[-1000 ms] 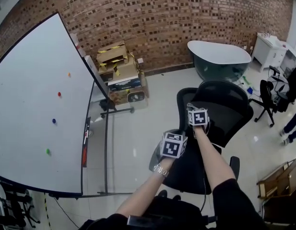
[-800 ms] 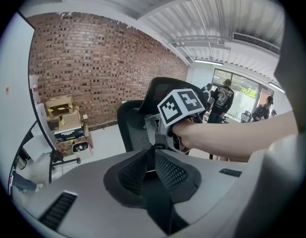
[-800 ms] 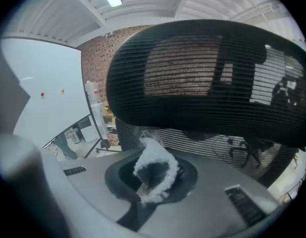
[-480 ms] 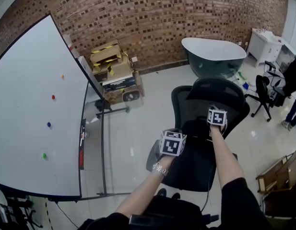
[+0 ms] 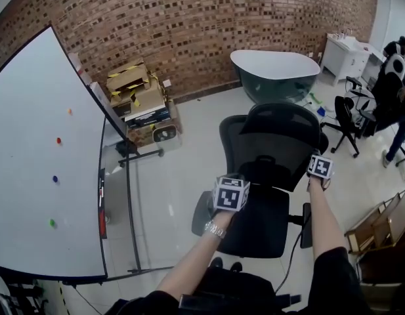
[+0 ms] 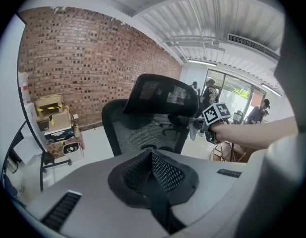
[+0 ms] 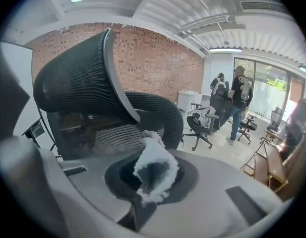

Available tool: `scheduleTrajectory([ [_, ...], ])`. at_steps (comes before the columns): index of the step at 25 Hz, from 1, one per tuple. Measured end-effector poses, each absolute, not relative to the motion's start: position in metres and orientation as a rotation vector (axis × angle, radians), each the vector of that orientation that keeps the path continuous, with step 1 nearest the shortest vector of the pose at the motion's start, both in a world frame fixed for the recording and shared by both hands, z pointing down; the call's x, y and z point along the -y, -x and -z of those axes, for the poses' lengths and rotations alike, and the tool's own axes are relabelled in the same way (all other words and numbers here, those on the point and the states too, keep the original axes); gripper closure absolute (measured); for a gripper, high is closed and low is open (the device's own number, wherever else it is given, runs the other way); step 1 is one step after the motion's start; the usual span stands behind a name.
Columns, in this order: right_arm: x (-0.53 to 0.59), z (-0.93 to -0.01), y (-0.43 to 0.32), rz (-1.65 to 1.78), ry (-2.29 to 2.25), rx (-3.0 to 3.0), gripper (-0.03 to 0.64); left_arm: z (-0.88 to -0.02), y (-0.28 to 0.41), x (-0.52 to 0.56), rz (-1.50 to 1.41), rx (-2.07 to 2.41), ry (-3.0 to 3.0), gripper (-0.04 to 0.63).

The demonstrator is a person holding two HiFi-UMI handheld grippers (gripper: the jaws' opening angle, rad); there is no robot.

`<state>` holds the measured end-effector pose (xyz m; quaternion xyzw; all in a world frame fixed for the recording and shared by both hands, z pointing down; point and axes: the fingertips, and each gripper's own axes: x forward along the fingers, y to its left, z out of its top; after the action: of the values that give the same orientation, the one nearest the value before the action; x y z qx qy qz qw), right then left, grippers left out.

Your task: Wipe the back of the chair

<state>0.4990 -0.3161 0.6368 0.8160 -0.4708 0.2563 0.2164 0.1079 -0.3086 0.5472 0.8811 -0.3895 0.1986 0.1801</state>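
White fluffy crumpled cloth [image 7: 153, 168] sits pinched in our right gripper [image 5: 318, 170] beside the curved black mesh office chair back [image 5: 274, 136] at centre frame, while our left gripper [image 5: 230, 194] has jaws closed, empty.

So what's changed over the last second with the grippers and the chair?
The right gripper, shut on the white cloth, swept to the person's right across the chair back, from near its middle to its right edge. The left gripper stayed low by the seat, jaws together on nothing. The chair itself stayed in place.
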Motion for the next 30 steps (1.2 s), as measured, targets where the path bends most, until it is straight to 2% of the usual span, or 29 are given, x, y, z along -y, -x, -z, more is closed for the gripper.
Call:
scheduleTrajectory([
  [6,0.351,-0.645,-0.411,-0.736,-2.177,1.619,0.588,-0.551,-0.111,0.303,-0.563,1.106,-2.490,0.586],
  [14,0.436,-0.644,-0.211,-0.647,-1.824,1.959,0.587,-0.550,-0.083,0.309,-0.567,1.190,-2.446,0.586],
  [18,0.454,-0.666,-0.141,-0.671,-1.655,2.014,0.587,-0.548,-0.061,0.309,-0.575,1.232,-2.431,0.586],
  [24,0.461,-0.696,-0.135,-0.705,-1.584,1.983,0.586,-0.554,-0.041,0.307,-0.567,1.290,-2.387,0.586],
  [30,0.460,-0.688,-0.229,-0.634,-1.756,1.856,0.588,-0.548,-0.045,0.307,-0.549,1.295,-2.413,0.586],
])
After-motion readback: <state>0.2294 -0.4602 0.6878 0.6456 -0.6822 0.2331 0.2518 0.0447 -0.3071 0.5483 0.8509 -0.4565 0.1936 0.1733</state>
